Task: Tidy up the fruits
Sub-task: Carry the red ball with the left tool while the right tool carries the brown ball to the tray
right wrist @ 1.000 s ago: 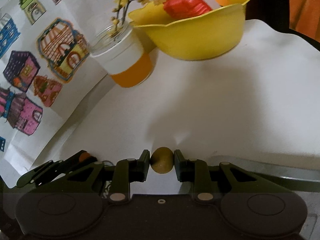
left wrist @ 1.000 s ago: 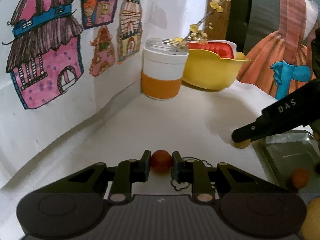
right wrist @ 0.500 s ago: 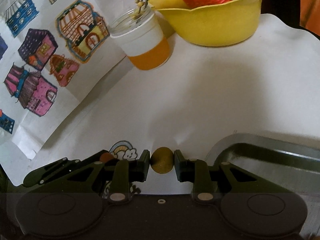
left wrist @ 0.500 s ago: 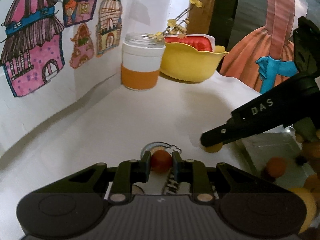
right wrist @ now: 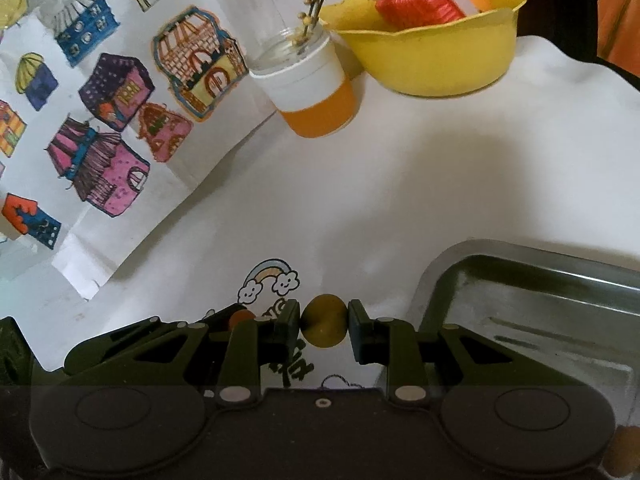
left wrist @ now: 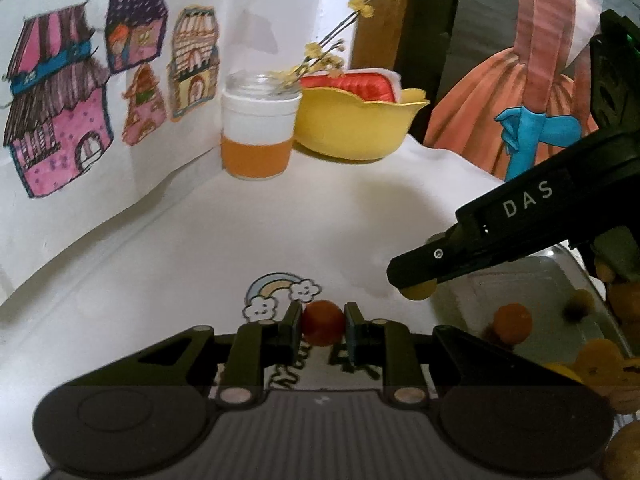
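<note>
My left gripper (left wrist: 322, 327) is shut on a small red fruit (left wrist: 322, 328), held above a white surface printed with a rainbow picture (left wrist: 280, 294). My right gripper (right wrist: 324, 326) is shut on a small olive-yellow fruit (right wrist: 324, 326); from the left wrist view it reaches in from the right (left wrist: 414, 280) with that fruit (left wrist: 419, 291) at its tip. A metal tray (right wrist: 532, 264) lies to the right, holding an orange fruit (left wrist: 512, 323) and several more yellow-orange fruits (left wrist: 600, 364). In the right wrist view the left gripper's tip with the red fruit (right wrist: 240, 318) shows at lower left.
At the back stand a glass jar with an orange band (left wrist: 256, 136) holding dry flower stems and a yellow bowl (left wrist: 356, 124) with a red item inside. A white paper backdrop with drawn houses (left wrist: 60, 120) rises on the left. A painted figure in an orange dress (left wrist: 532, 92) stands at back right.
Both grippers have pulled back and up with their fruits still held, so the rainbow picture and more of the metal tray have come into view.
</note>
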`<act>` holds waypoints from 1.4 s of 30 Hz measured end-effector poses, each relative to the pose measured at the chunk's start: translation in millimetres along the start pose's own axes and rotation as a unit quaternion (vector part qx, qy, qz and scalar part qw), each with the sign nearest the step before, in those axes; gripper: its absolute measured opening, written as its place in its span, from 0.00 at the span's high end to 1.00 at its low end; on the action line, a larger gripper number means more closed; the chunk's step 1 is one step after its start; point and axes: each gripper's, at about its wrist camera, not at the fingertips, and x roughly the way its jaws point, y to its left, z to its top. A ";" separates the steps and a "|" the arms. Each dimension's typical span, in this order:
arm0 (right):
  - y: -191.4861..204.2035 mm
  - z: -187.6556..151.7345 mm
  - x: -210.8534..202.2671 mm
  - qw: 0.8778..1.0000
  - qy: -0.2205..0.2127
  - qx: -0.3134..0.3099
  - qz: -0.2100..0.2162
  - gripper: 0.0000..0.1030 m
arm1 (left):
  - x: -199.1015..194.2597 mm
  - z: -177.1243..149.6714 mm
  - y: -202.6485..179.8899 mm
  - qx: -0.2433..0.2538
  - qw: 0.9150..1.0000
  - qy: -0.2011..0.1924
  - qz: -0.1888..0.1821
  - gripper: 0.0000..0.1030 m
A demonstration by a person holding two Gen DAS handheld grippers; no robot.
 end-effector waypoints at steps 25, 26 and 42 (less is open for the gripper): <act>-71.7 -36.5 -90.1 0.996 -0.054 0.042 -0.054 0.73 | -4.6 8.2 -85.8 -0.010 0.999 -0.002 -0.041 0.77; -75.7 -39.7 -92.1 0.996 -0.055 0.045 -0.058 0.73 | -3.8 8.4 -89.4 -0.012 0.999 -0.001 -0.044 0.77; -111.9 -73.5 -101.6 0.995 -0.036 0.071 -0.065 0.73 | 1.4 -4.1 -126.1 -0.006 0.998 0.033 -0.058 0.76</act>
